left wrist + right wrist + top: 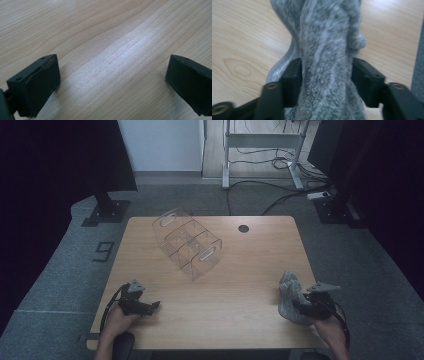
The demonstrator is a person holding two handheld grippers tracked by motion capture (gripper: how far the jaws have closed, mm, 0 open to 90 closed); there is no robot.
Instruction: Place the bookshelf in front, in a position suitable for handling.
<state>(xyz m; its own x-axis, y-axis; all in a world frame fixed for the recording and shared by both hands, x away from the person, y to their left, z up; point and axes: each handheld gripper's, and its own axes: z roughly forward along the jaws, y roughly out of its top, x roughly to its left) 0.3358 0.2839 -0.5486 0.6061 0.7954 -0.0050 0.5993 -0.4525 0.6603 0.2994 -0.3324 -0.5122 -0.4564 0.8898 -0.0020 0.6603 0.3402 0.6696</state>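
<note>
A: High view first, where is the grey fuzzy cloth (291, 296)?
B: Around four o'clock on the tabletop (235, 285), near the right edge, bunched up and standing partly on end, with the right claw (300, 308) at its lower side

A: Does that claw have it?
B: Right gripper view puts the cloth (327, 62) between the two jaws, filling the gap and touching both inner faces. The jaws stand about half apart, and whether they press on it I cannot tell

A: And the left claw (152, 305)?
B: Down at eight o'clock, low over bare wood. Left gripper view shows its jaws wide apart with nothing but wood grain between them

A: Anything else on the tabletop?
B: A clear plastic divided organizer (187, 243) lying tipped at about eleven o'clock, well apart from both claws, and a small dark round hole (243, 228) near twelve
</note>
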